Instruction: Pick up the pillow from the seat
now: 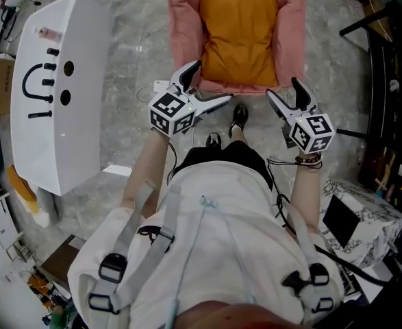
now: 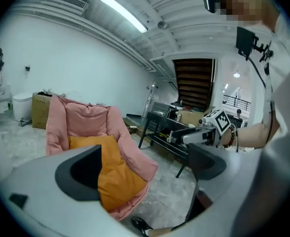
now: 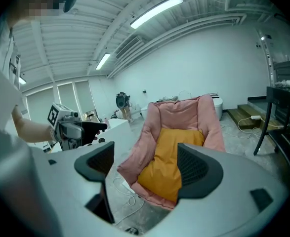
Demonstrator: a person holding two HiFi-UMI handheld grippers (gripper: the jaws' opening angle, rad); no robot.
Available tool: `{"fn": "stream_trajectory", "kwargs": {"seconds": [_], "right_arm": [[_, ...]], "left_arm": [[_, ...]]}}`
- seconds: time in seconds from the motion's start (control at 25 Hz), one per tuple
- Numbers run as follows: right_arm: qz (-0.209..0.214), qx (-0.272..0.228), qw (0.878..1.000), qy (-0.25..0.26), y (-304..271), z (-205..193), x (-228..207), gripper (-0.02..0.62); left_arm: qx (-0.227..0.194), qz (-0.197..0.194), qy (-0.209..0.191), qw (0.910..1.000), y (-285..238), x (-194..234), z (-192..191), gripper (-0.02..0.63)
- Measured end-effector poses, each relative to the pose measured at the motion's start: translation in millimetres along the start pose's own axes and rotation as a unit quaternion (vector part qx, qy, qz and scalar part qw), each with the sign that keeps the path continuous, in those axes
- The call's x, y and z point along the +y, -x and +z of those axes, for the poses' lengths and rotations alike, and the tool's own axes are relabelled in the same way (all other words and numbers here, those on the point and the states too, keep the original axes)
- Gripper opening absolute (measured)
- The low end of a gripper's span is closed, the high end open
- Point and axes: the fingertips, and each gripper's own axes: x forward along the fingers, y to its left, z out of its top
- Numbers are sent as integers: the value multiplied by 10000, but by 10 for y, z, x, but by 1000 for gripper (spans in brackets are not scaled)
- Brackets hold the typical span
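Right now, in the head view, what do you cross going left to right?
white table → left gripper → orange pillow → right gripper → black rack. The pink seat is left out because it spans both grippers.

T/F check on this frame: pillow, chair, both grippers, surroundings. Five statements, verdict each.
1. The orange square pillow lies on the seat of the pink padded chair. True.
2. The left gripper grips the pillow. False: its jaws stand apart with nothing between them, and the pillow is untouched.
3. The right gripper is shut. False: its jaws are open and empty.
4. In the head view a white table with black marks stands left of the chair. True.
5. The person is barefoot. False: a black shoe shows just in front of the chair.
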Motion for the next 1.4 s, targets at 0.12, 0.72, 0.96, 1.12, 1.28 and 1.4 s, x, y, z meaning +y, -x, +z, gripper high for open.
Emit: {"fn": "stream_trajectory", "kwargs": {"seconds": [0.12, 0.72, 0.96, 1.12, 1.28, 1.4], "right_arm": [[145, -83, 9996, -208, -98, 92, -160, 382], [527, 149, 9984, -146, -592, 370, -1181, 385], [795, 286, 9959, -329, -795, 377, -1413, 385], [751, 405, 9955, -412, -941, 304, -1568, 392], [791, 544, 9924, -770, -1120, 186, -1679, 400], [815, 528, 9881, -1192, -1303, 131, -1789, 400]], "left_arm": [[-3, 74, 146, 9999, -134, 107, 43, 540], [54, 534, 403, 9977, -1068, 552, 309, 541], [34, 845, 802, 9932, -1176, 753, 280, 541], [41, 797, 1324, 9880, -1231, 924, 233, 545], [290, 849, 1521, 9843, -1306, 1139, 91, 552], [475, 860, 1610, 9821, -1389, 1348, -57, 554]]}}
